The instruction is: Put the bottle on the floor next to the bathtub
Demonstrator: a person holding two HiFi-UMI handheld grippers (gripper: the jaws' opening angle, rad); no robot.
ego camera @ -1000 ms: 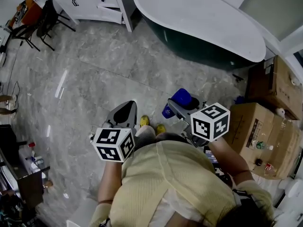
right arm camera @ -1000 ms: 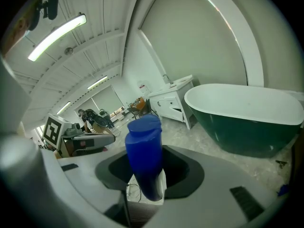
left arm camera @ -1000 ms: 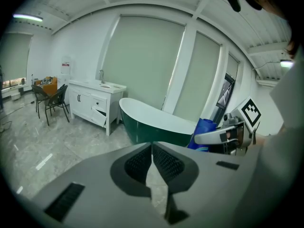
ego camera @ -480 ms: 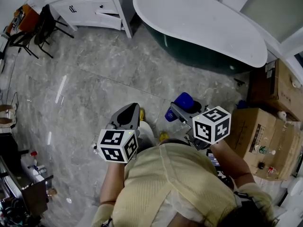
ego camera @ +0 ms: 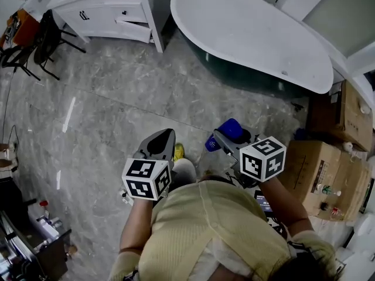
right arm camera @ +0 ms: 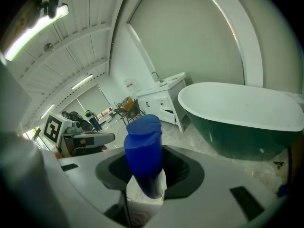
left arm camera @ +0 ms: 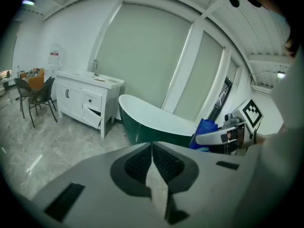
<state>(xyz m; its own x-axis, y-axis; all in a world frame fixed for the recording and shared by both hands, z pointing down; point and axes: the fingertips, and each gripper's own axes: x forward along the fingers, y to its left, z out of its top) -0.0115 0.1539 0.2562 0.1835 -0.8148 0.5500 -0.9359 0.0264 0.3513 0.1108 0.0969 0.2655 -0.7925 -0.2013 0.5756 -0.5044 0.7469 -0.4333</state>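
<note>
The bottle (right arm camera: 144, 153) has a big blue cap and a pale body, and my right gripper (right arm camera: 145, 177) is shut on it just below the cap. In the head view the bottle (ego camera: 224, 133) sticks out ahead of the right gripper (ego camera: 225, 140), over grey floor a little short of the bathtub (ego camera: 252, 34). The bathtub (right arm camera: 242, 118) is white inside and dark green outside, and it lies ahead and to the right in the right gripper view. My left gripper (ego camera: 162, 140) is held beside the right one, shut and empty; in its own view the left gripper (left arm camera: 152, 148) shows its pads touching.
A white vanity cabinet (ego camera: 114, 10) stands left of the bathtub. Cardboard boxes (ego camera: 328, 168) with small items on top sit at the right. Dark chairs (ego camera: 35, 43) stand at the far left. The floor (ego camera: 117, 98) is grey marble tile.
The view has shifted slightly as the person stepped toward the bathtub. Both grippers keep their place side by side, and the bottle stays held in the right one.
</note>
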